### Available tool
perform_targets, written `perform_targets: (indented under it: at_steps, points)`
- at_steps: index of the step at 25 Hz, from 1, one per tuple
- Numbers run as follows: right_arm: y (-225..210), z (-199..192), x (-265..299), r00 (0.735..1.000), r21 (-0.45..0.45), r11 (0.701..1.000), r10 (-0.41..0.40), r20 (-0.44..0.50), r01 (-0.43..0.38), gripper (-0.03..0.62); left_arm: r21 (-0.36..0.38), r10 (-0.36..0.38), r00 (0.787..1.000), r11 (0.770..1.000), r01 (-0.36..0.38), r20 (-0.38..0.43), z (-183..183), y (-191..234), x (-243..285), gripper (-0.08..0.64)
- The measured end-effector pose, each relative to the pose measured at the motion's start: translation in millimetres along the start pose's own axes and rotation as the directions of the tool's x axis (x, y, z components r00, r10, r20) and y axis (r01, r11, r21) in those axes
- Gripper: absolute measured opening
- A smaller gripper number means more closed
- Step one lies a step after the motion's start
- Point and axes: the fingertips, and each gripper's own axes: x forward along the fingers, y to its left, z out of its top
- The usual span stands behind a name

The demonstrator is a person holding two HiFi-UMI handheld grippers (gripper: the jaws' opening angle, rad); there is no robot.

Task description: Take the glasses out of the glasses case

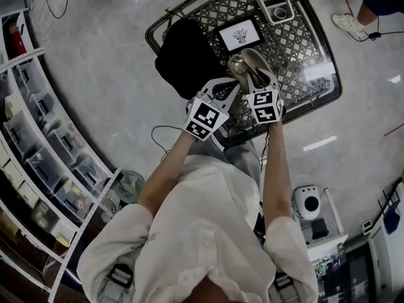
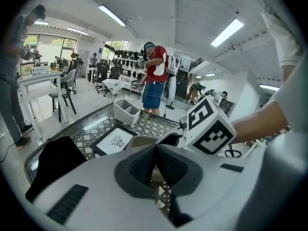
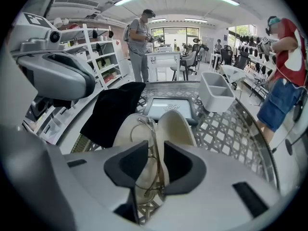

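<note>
straddling the glasses [image 3: 153, 134] in the open glasses case [image 3: 177, 126], right gripper [image 3: 156, 150] jaws spread; left gripper [image 2: 156, 150] pinched onto its rim.

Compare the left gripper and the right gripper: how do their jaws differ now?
Left gripper: jaws together, seemingly pinching the glasses case's edge. Right gripper: jaws apart. The left gripper touches only the case; the right gripper straddles the glasses without pressing them. Both point down at the open case.

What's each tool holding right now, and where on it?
Left tool pinches the glasses case at its near edge. Right tool is open astride the glasses, holding nothing.
</note>
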Motion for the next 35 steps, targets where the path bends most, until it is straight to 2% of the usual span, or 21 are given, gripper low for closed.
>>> perform_targets:
  at_steps: [9,21,35]
  points:
    - [-1.1,-8.9,12.1,0.999,-0.006,1.0,0.003,-0.051,-0.003,0.106,-0.001,-0.005,1.0,1.0,0.005,-0.006,-2.3,1.0,-1.3,0.014]
    - [0.9,-14.1,21.1,0.997,-0.024,1.0,-0.005,-0.08,0.003,0.021,0.004,-0.007,1.0,1.0,0.007,-0.013,-5.0,3.9,-3.3,0.014]
    - [1.3,-8.9,15.8,0.997,-0.026,1.0,-0.001,-0.071,-0.001,0.02,0.014,-0.014,1.0,1.0,0.014,-0.009,-3.7,2.5,-3.0,0.014]
